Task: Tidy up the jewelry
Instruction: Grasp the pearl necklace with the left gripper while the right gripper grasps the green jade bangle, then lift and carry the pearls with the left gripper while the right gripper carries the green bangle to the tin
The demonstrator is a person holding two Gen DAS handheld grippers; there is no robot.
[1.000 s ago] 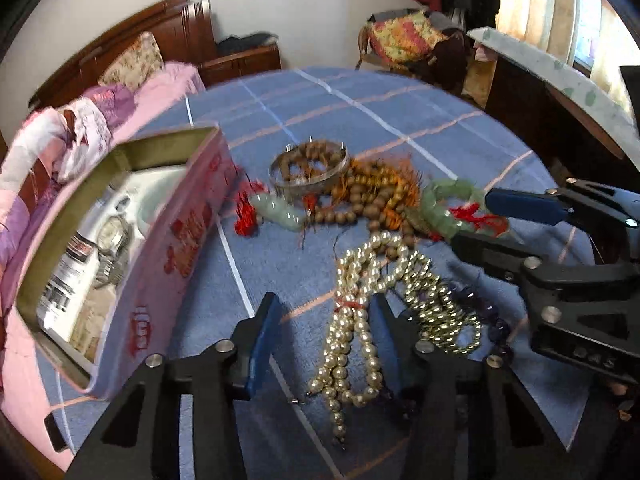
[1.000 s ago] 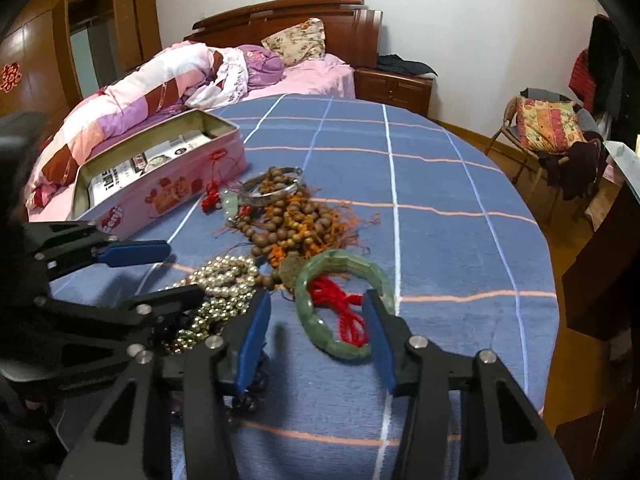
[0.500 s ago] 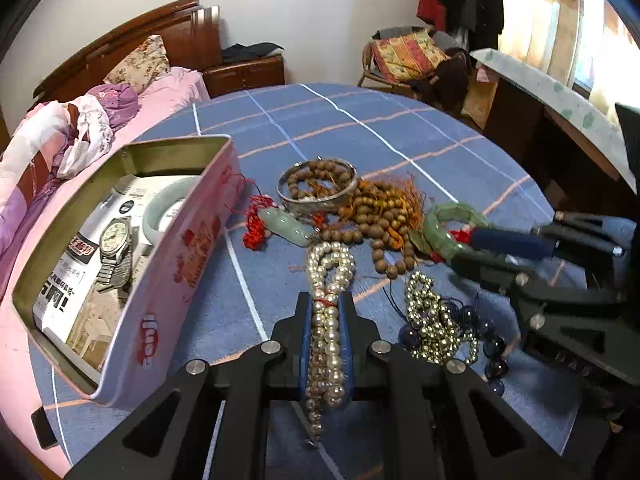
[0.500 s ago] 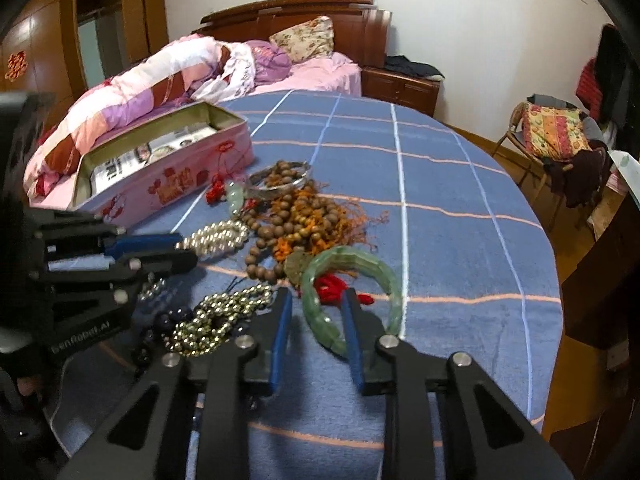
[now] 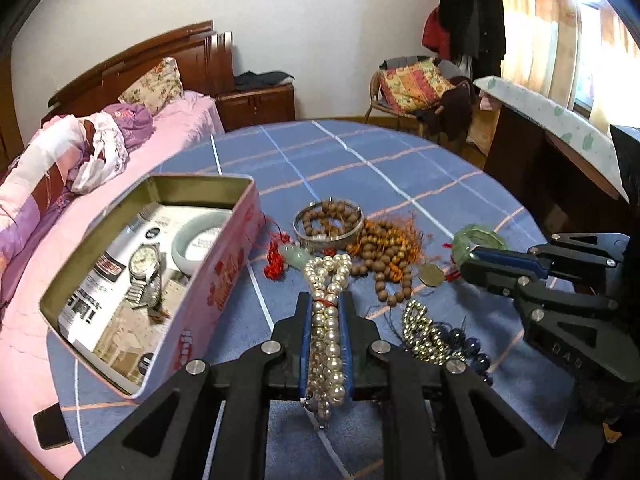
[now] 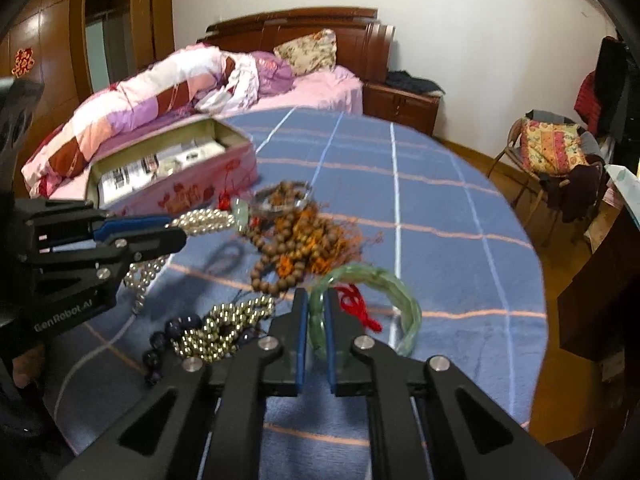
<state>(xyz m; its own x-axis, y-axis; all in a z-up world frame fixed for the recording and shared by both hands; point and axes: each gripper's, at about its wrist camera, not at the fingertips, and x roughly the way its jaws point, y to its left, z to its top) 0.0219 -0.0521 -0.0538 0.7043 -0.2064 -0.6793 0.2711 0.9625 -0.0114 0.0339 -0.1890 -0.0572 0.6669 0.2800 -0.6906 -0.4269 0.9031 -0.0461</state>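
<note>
Since the earlier frames both hand-held grippers have closed on their pieces: the left hand-held gripper (image 5: 325, 320), which stood open over the pearls (image 5: 327, 312), now clamps the strand lengthwise in the lower middle of its view and has begun lifting it, while the jaws of the right hand-held gripper (image 6: 316, 320) have just been closing and now pinch the near rim of the green bangle (image 6: 370, 304).

At the left of the left wrist view the open tin (image 5: 192, 308) sits on the blue surface (image 5: 380, 168), a watch (image 5: 144, 268) and a pale bangle (image 5: 196, 240) already inside. The pearls' far loops lie just beside a jade pendant (image 5: 296, 256) and a metal bangle (image 5: 328, 228) ringing brown beads (image 5: 384, 248); as the strand rises, those loops could snag the pendant's red cord and drag it along, or the loose end hanging below the jaws could catch the tin's rim.

To the right, the gold beads (image 6: 224, 324) lie near the green bangle. The bangle is held only by its rim, so it may pivot or slip out, and its red cord (image 6: 356, 304) could catch neighbouring beads.
</note>
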